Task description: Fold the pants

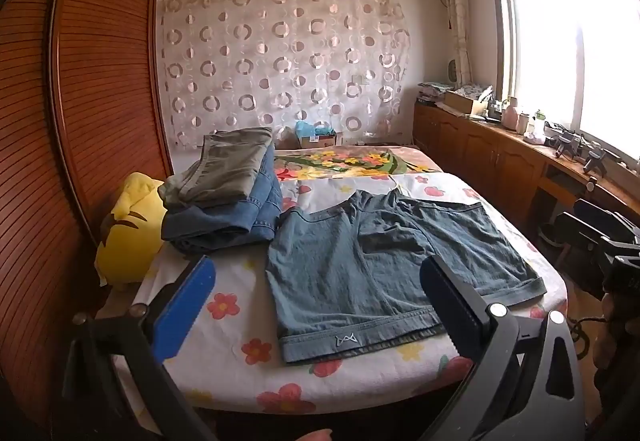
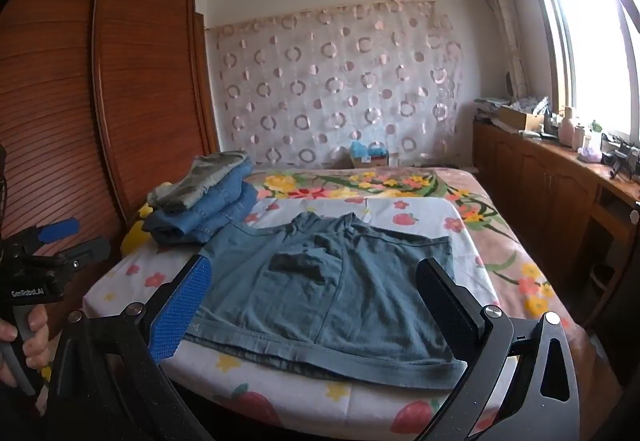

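Blue-grey denim shorts [image 1: 360, 265] lie spread flat on the flowered bed sheet [image 1: 236, 277], with the hem and its small logo toward me. My left gripper [image 1: 320, 305] hovers over the near edge of the shorts, open, with nothing between its fingers. In the right wrist view the same shorts [image 2: 340, 281] lie flat, and my right gripper [image 2: 316, 309] hangs open above their near hem, apart from the cloth. The left gripper [image 2: 76, 237] shows at the left edge, held by a hand [image 2: 24, 329].
A stack of folded pants [image 1: 224, 201], grey on top of blue denim, sits at the bed's left, beside a yellow plush toy [image 1: 128, 233]. A slatted wooden wardrobe [image 1: 100, 81] stands close on the left. A low cabinet [image 1: 500, 161] with clutter runs under the window.
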